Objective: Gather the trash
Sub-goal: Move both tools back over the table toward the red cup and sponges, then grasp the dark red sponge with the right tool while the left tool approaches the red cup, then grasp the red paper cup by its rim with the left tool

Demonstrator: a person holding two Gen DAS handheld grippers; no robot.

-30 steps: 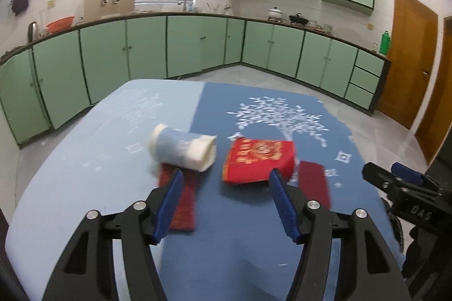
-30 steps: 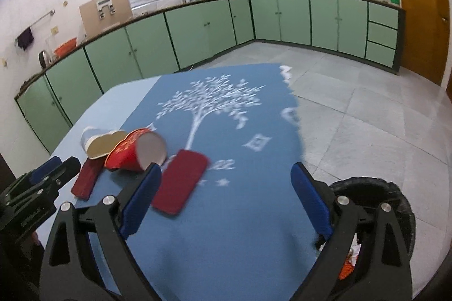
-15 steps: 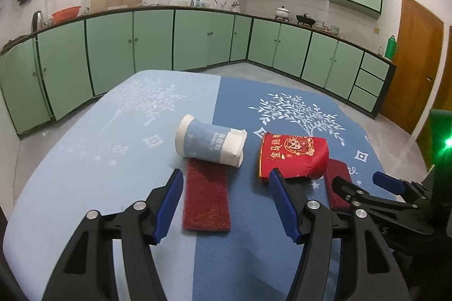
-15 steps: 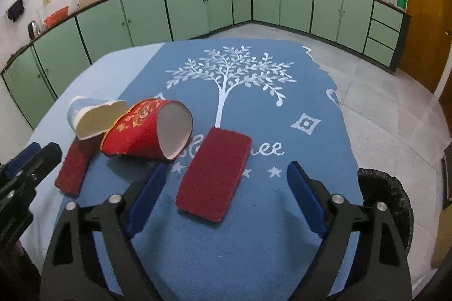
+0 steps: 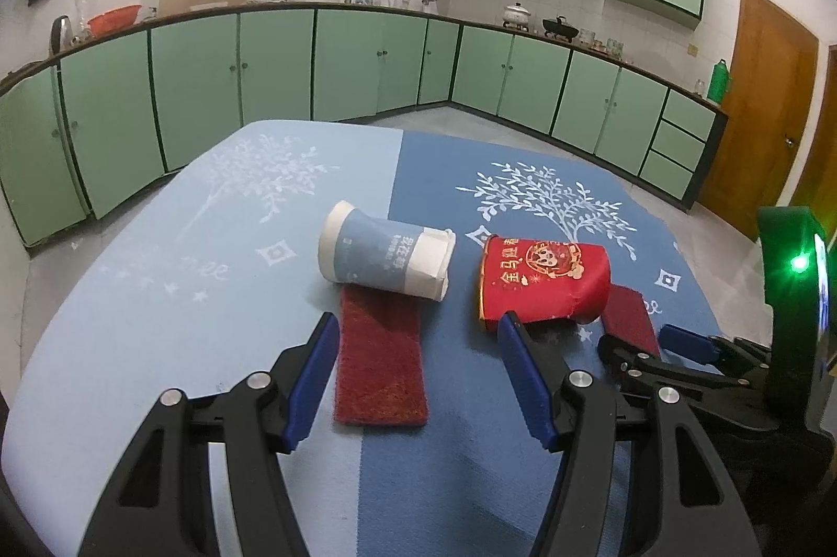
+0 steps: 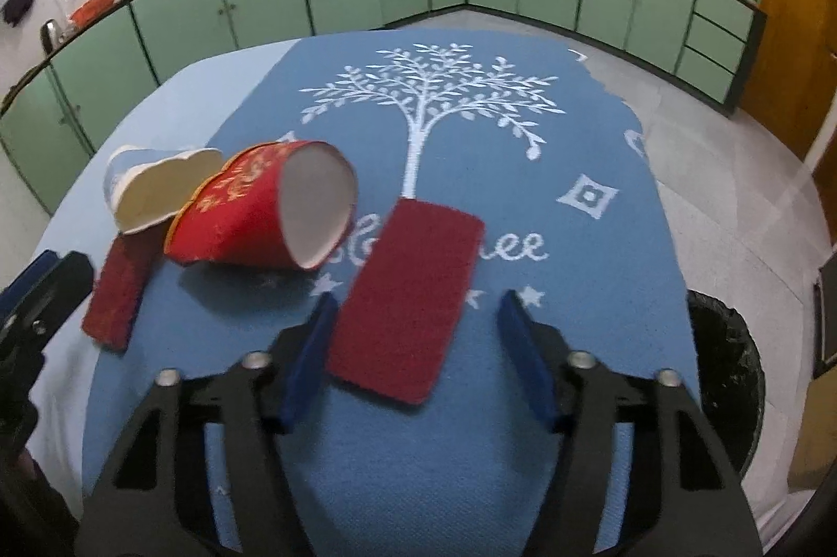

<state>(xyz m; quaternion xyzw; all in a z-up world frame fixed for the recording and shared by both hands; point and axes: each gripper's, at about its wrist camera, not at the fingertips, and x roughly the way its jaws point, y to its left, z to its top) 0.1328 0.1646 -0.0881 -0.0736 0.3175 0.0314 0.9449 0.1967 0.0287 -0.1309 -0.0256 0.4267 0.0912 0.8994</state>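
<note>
I am lowering the right gripper (image 6: pixel 413 348), jaws just narrowing but empty, squarely astride the red pad (image 6: pixel 405 295) before pinching.

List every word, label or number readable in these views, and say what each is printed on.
"金马迎春": red paper cup, gold characters; the last is partly cut off.
"...ee": blue tablecloth, white script, its start hidden under the red scouring pad.
Blue paper cup: white characters, too small to read.
</note>
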